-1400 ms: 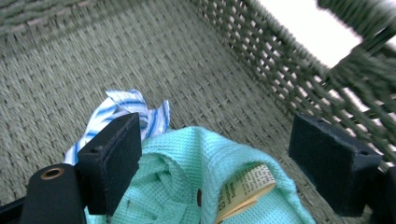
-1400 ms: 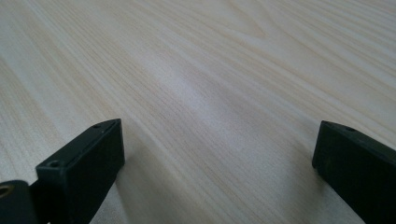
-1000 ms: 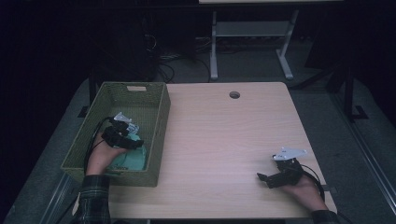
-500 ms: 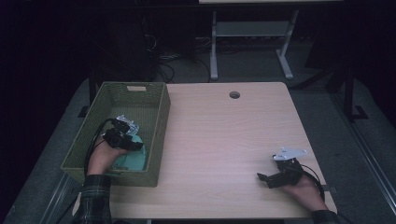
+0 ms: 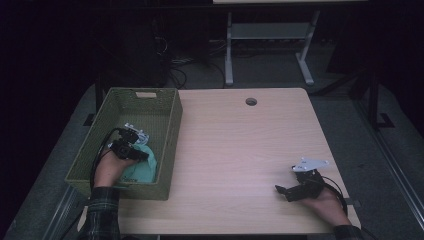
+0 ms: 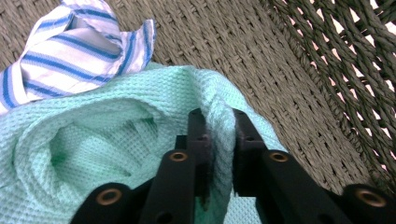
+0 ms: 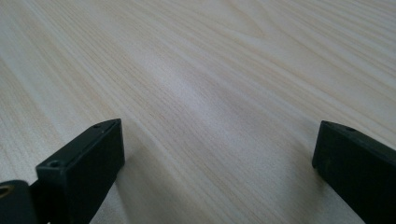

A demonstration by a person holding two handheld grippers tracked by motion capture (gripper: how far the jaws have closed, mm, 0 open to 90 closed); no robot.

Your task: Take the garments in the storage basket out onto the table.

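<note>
The left gripper (image 6: 219,135) has just been closing; its jaws now pinch a raised fold of the green cloth (image 6: 93,140), which lies in the basket (image 5: 170,120) beside a striped cloth (image 6: 70,51), probably ready for lifting out. The right gripper (image 5: 286,191) rests wide open and empty on the table (image 5: 240,145), likely waiting.

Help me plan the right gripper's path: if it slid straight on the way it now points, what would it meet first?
Likely nothing: the open right gripper faces bare table, its path apparently clear.
</note>
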